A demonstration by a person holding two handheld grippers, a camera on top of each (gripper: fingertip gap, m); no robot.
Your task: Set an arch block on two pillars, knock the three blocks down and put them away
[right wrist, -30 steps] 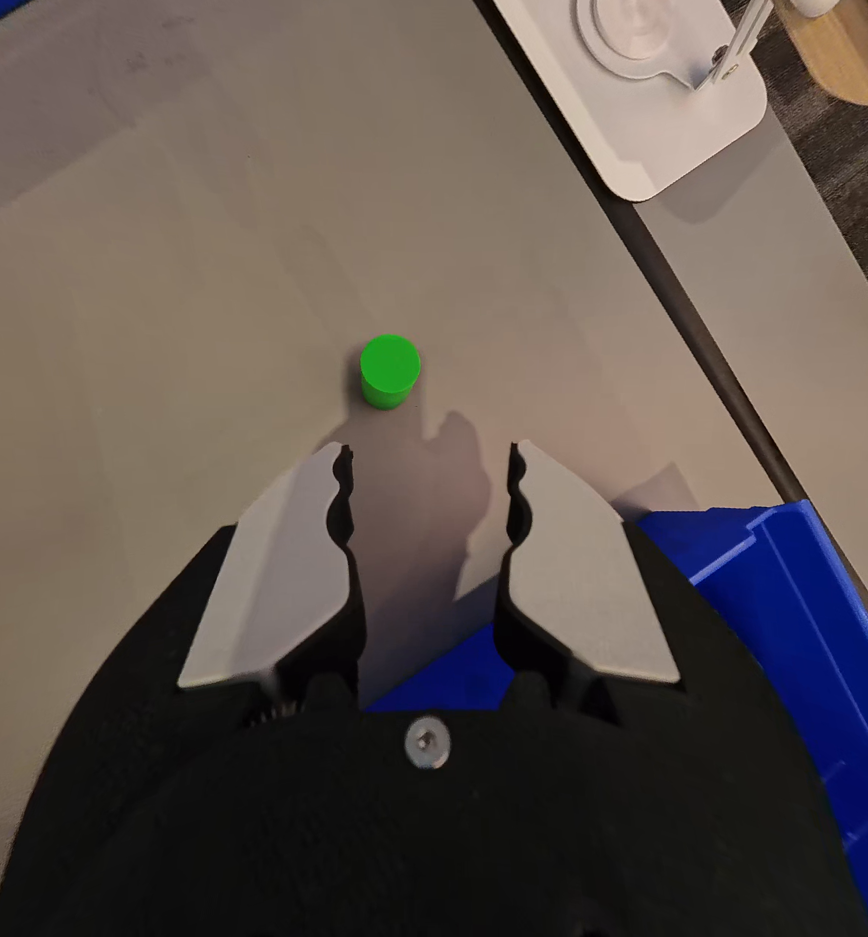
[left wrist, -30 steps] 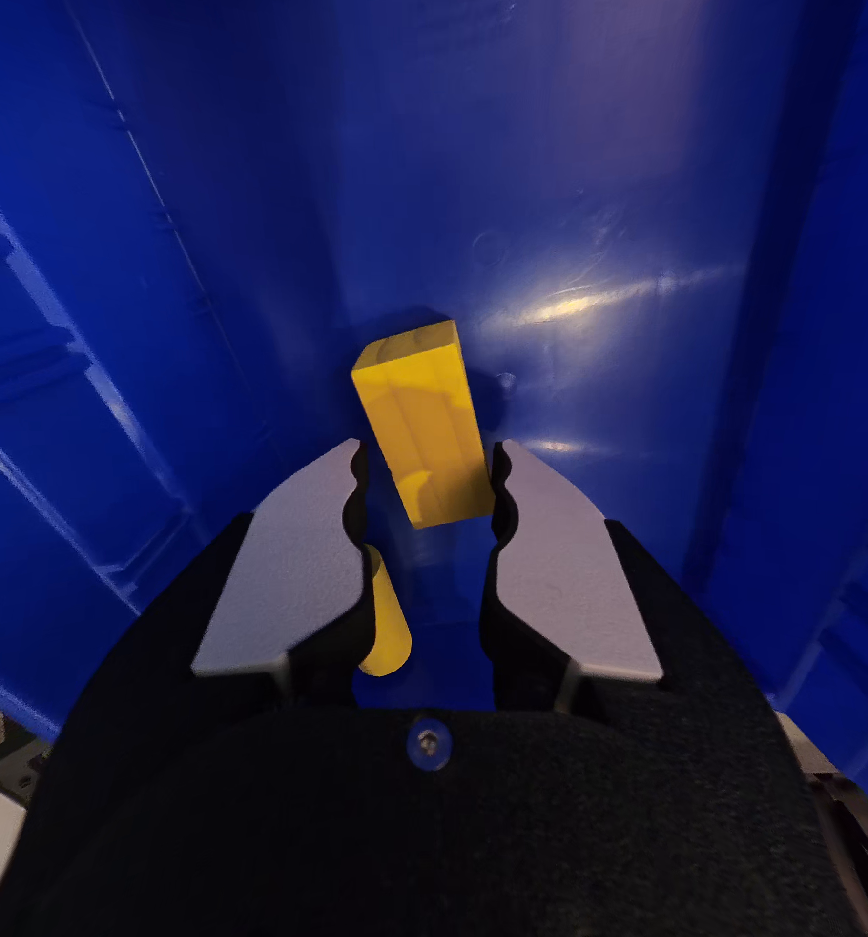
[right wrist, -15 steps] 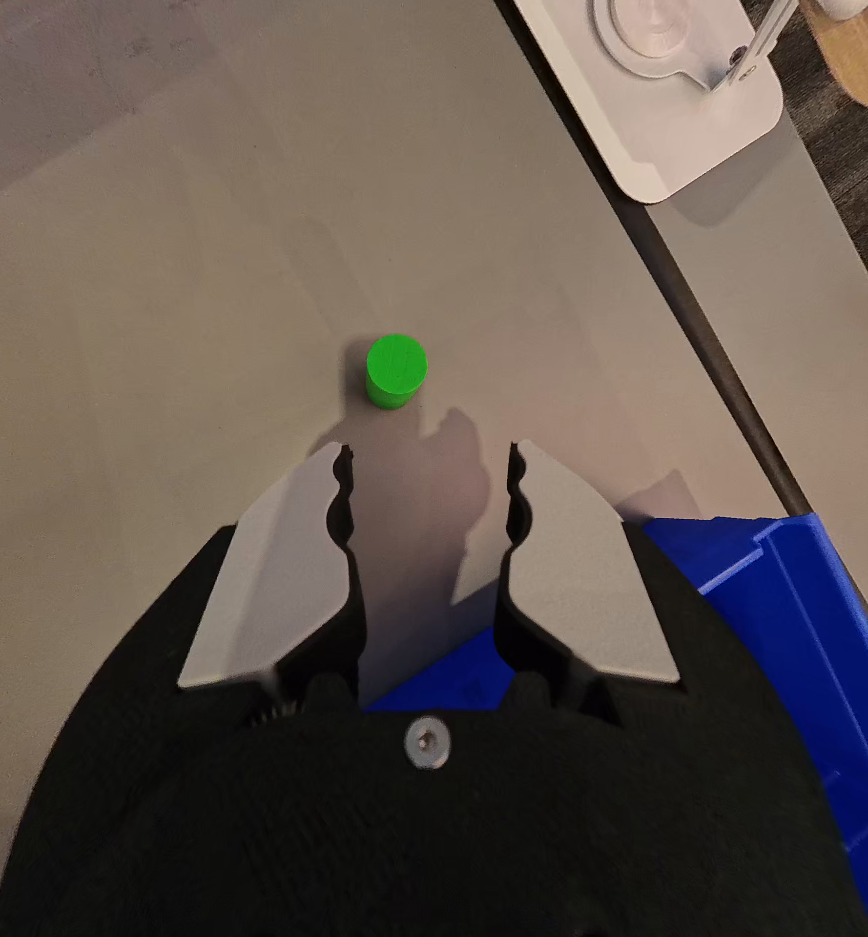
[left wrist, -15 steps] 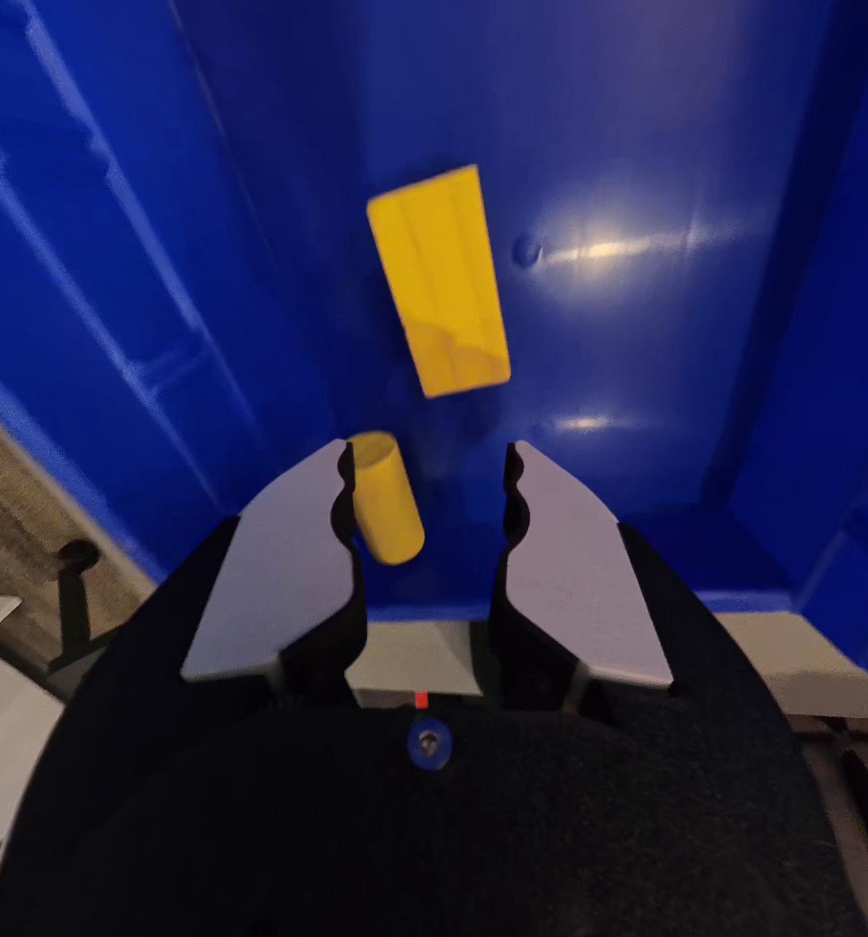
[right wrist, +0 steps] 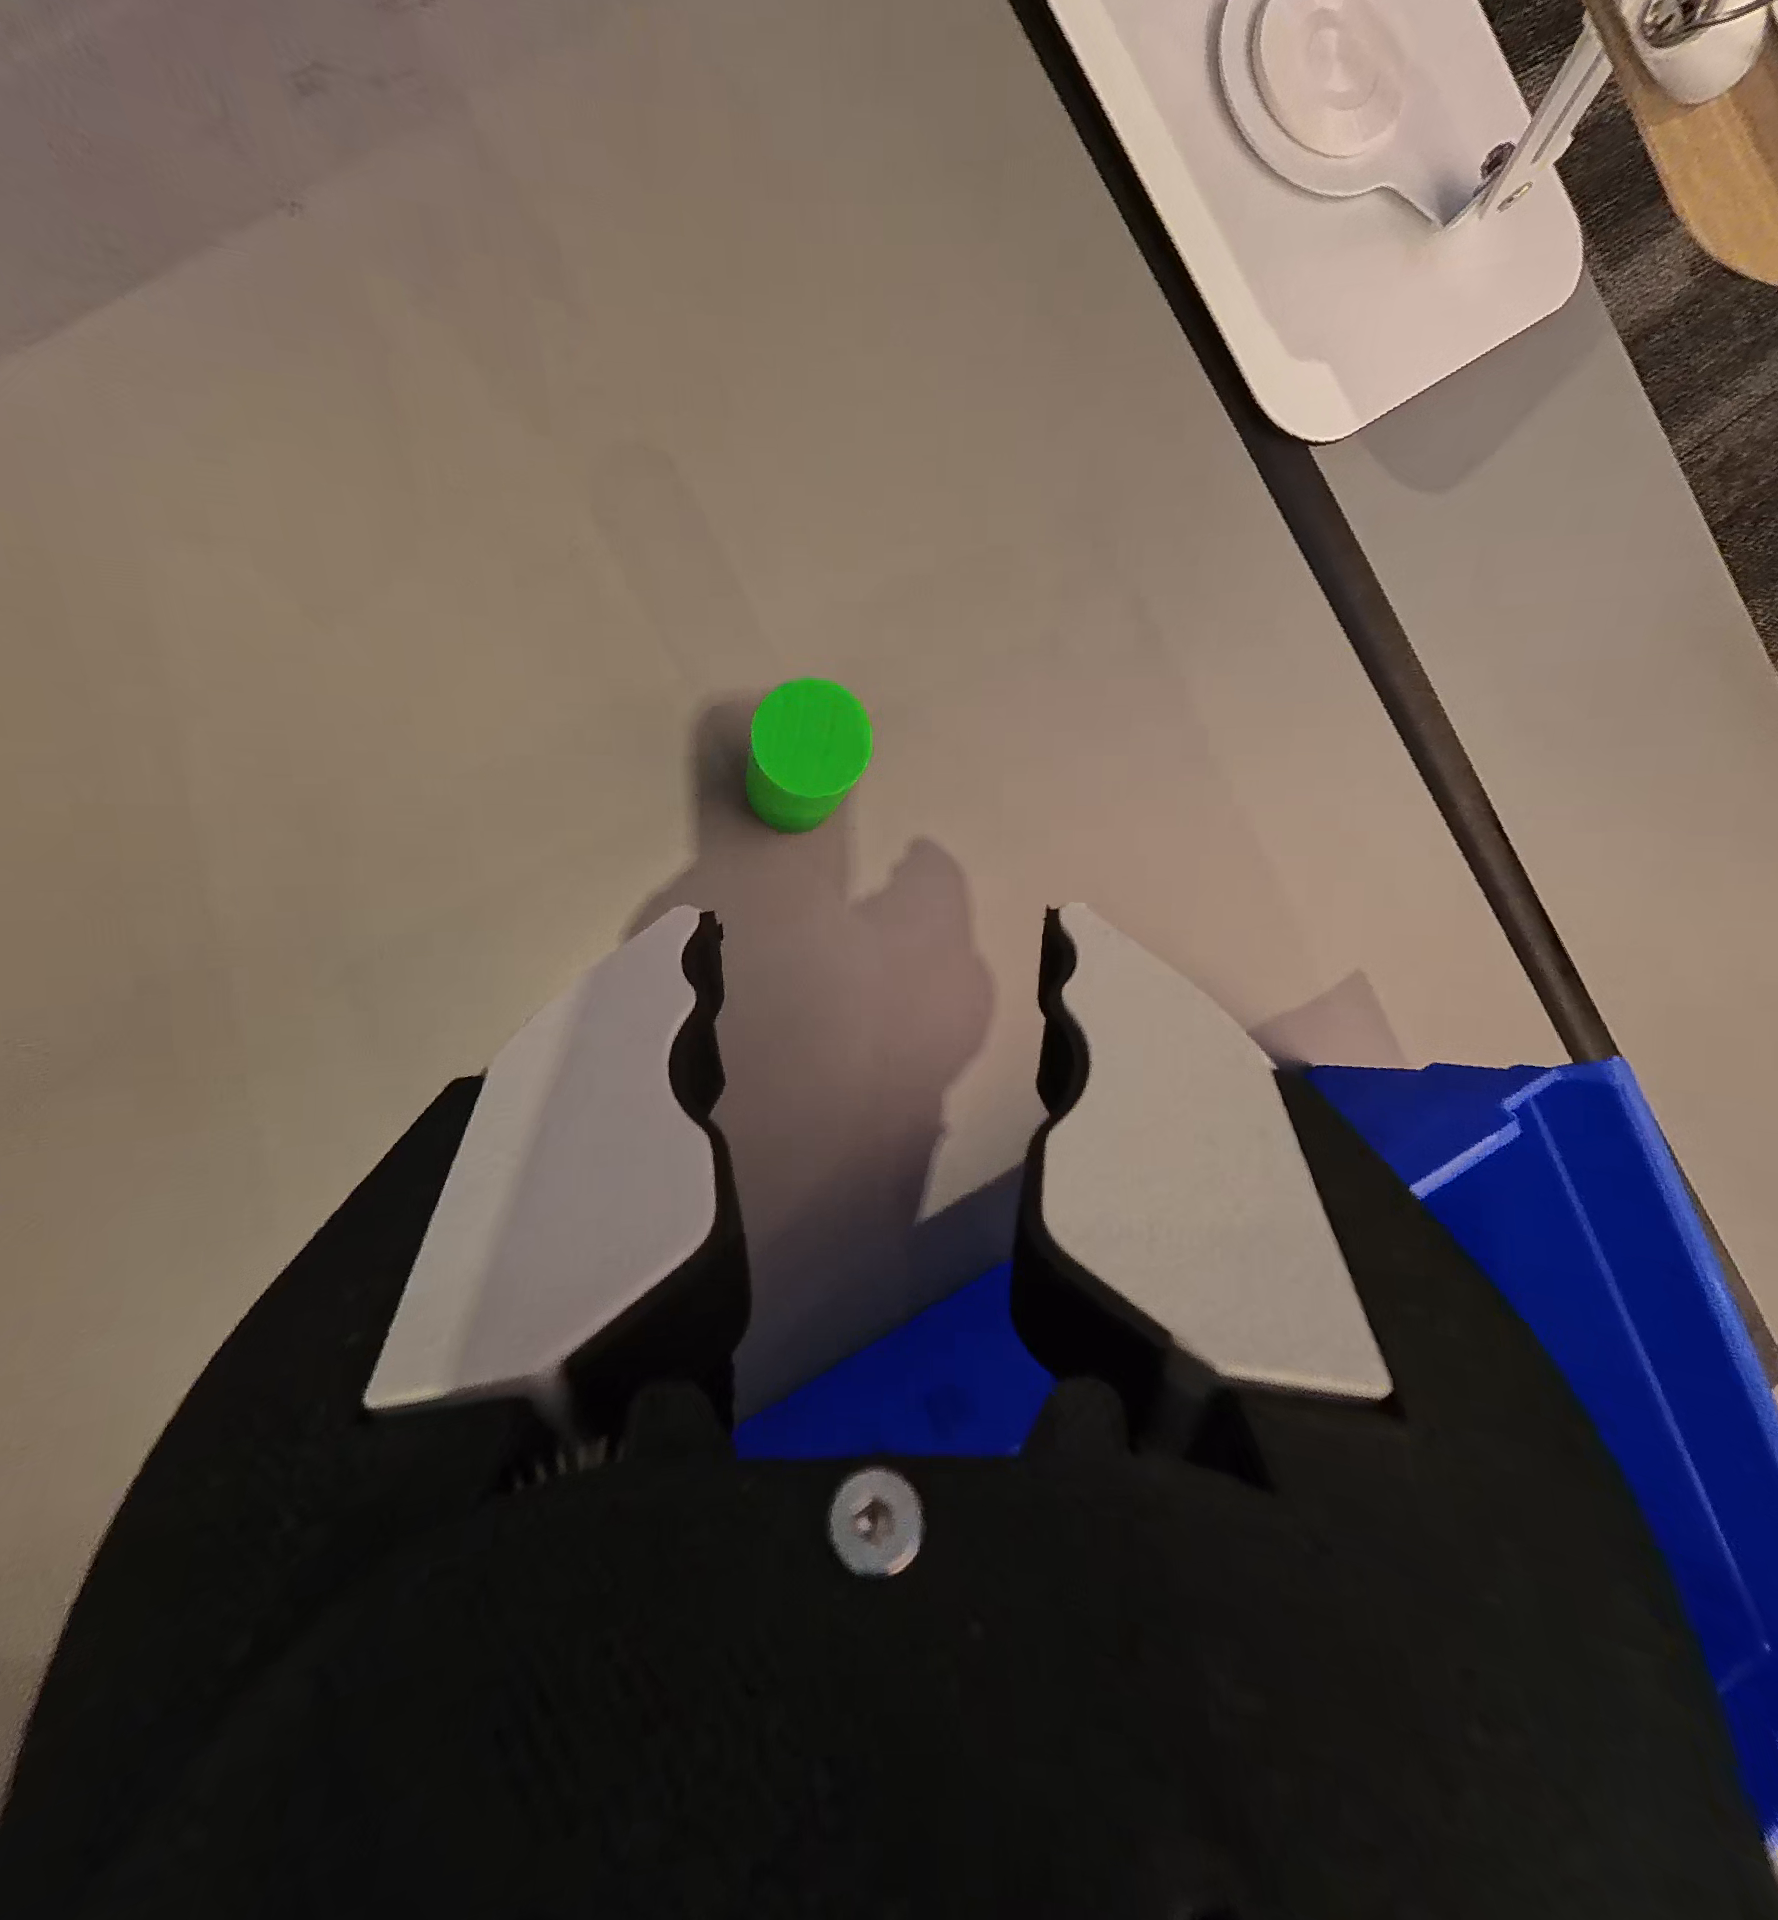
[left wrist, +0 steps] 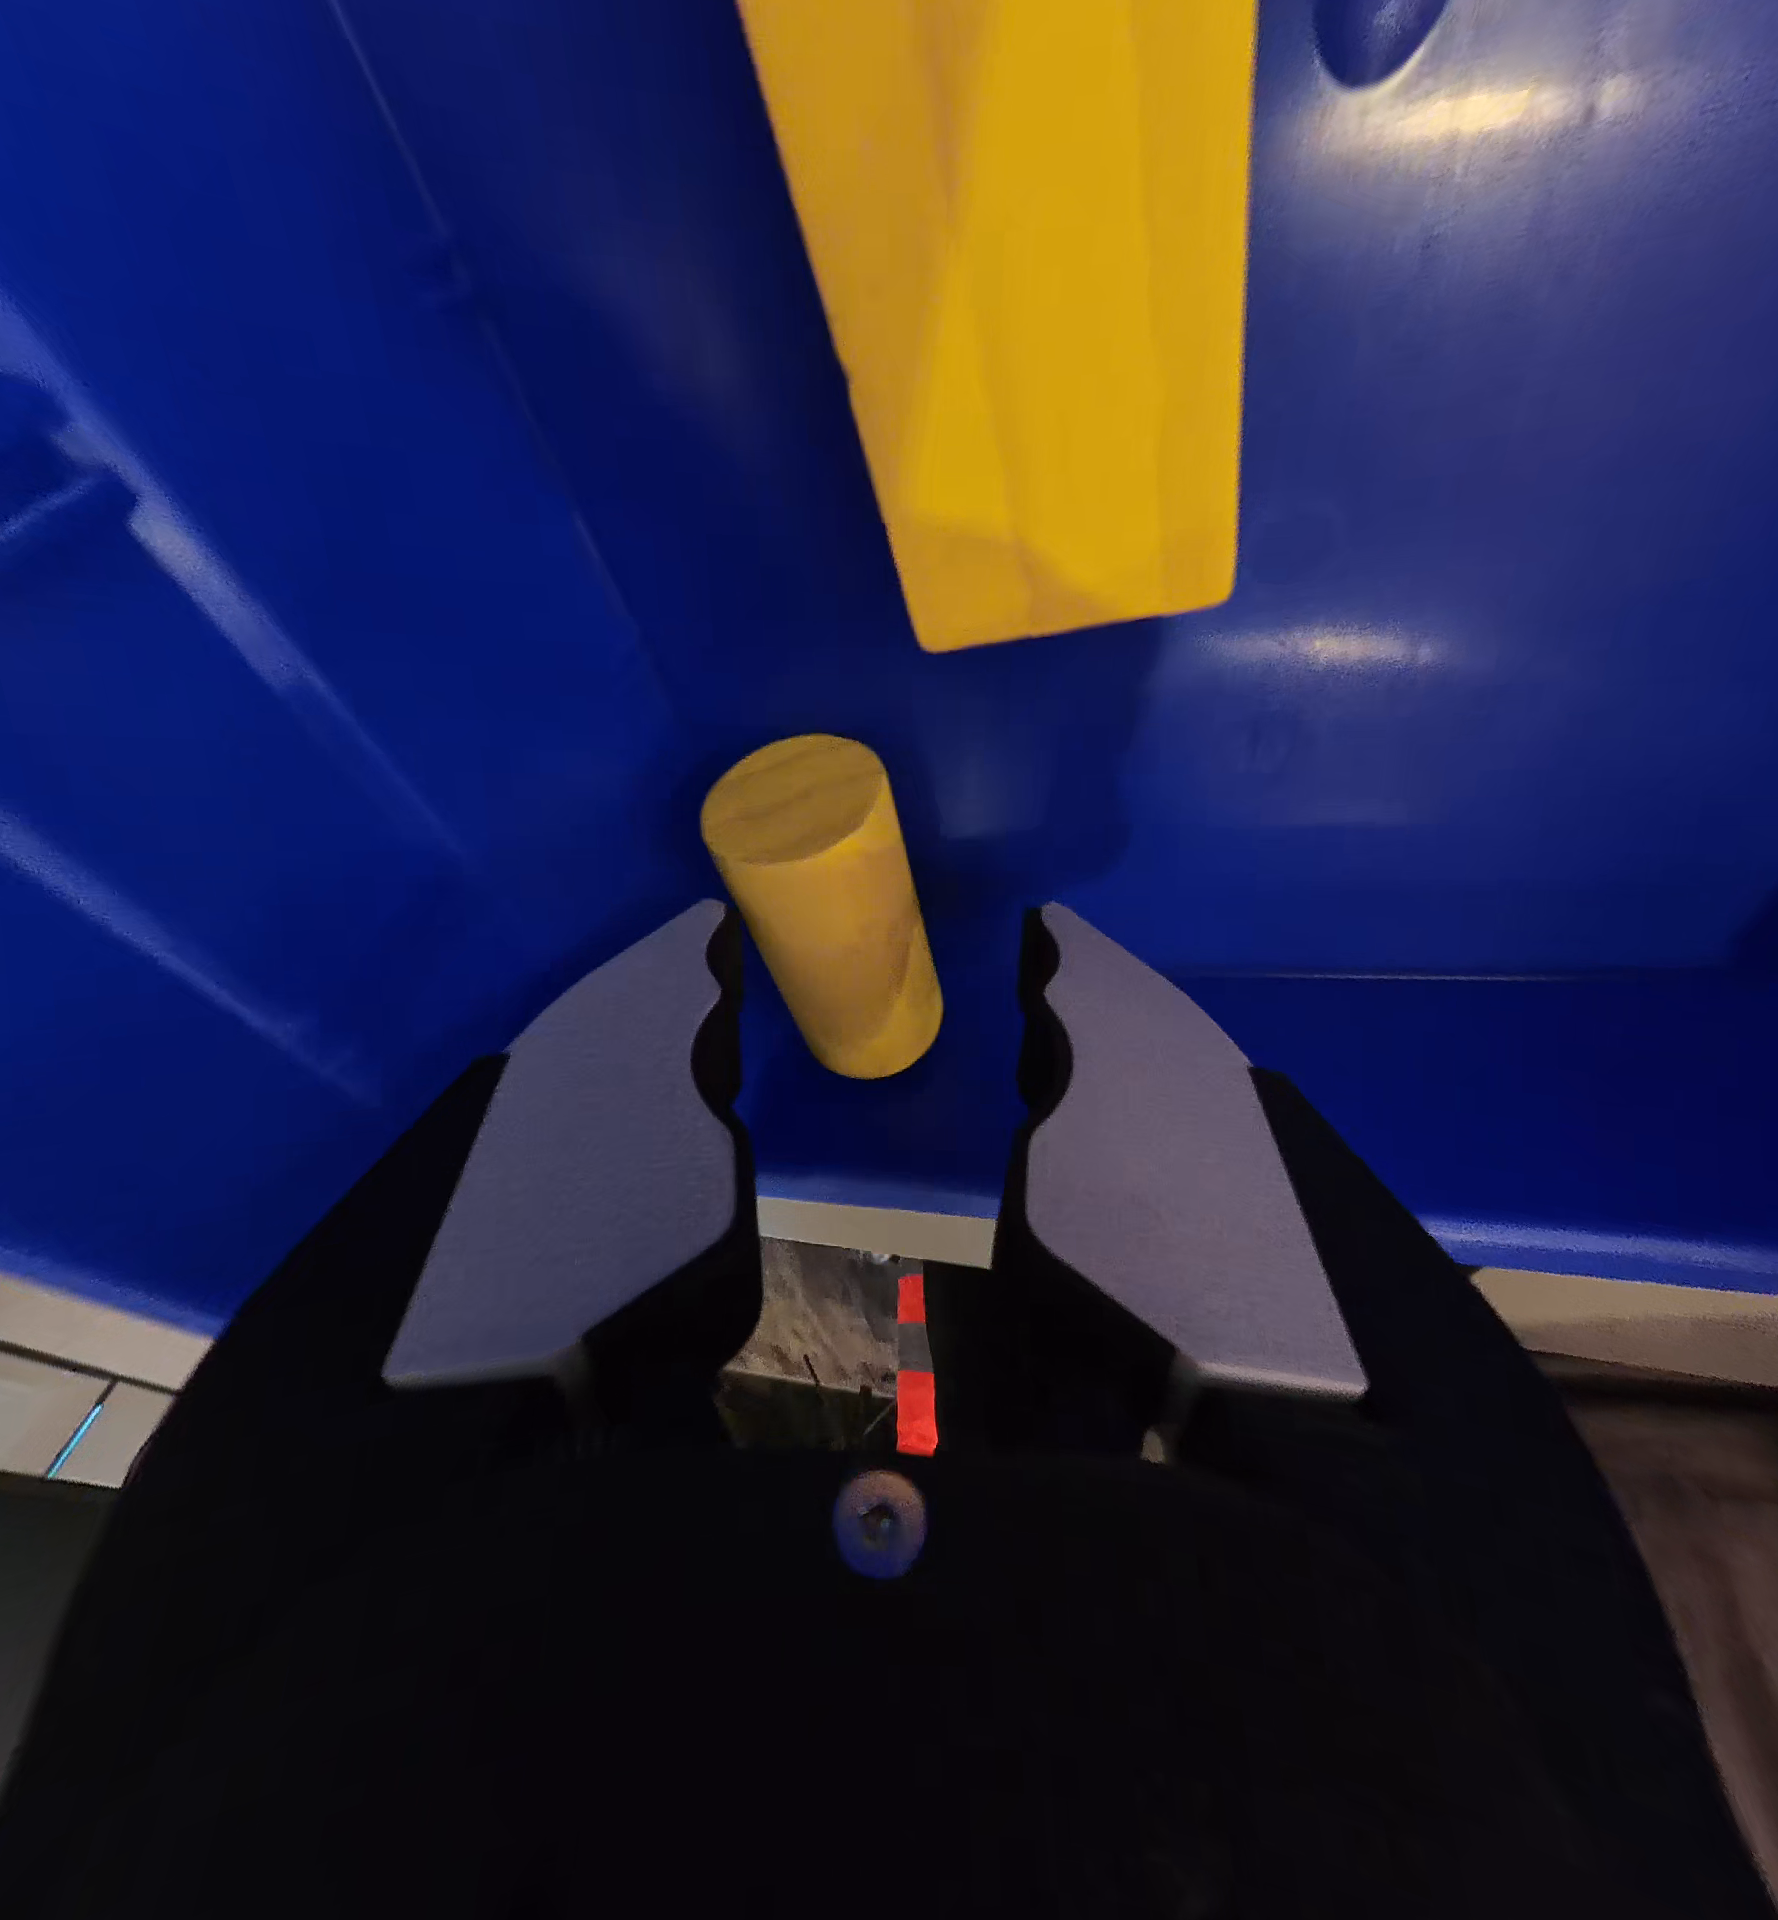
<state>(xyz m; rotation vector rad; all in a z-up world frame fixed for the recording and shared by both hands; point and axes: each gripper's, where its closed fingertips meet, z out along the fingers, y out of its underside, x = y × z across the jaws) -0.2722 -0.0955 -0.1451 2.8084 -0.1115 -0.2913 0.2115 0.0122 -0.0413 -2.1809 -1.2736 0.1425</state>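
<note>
In the left wrist view, a long yellow block [left wrist: 1020, 312] and a yellow cylinder [left wrist: 823, 904] lie on the floor of a blue bin [left wrist: 1487, 727]. My left gripper [left wrist: 874, 914] is open and empty above the bin's near end, the cylinder just off its left fingertip. In the right wrist view, a green cylinder [right wrist: 807, 753] stands upright on the grey table [right wrist: 345, 623]. My right gripper [right wrist: 885, 914] is open and empty, a short way in front of the green cylinder, above the table.
A blue bin's corner [right wrist: 1591, 1299] sits under and right of my right gripper. A white flat stand [right wrist: 1363, 187] lies at the far right on an adjoining table. A dark gap [right wrist: 1384, 623] runs between the two tables. Left tips to right tips: about 50 cm. To reach the green cylinder [right wrist: 807, 753] in a straight line is about 7 cm for my right fingers, about 45 cm for my left.
My left gripper has pulled back and up out of the bin, leaving the long yellow block lying inside. The yellow cylinder now shows by its tips. The right gripper has barely moved.
</note>
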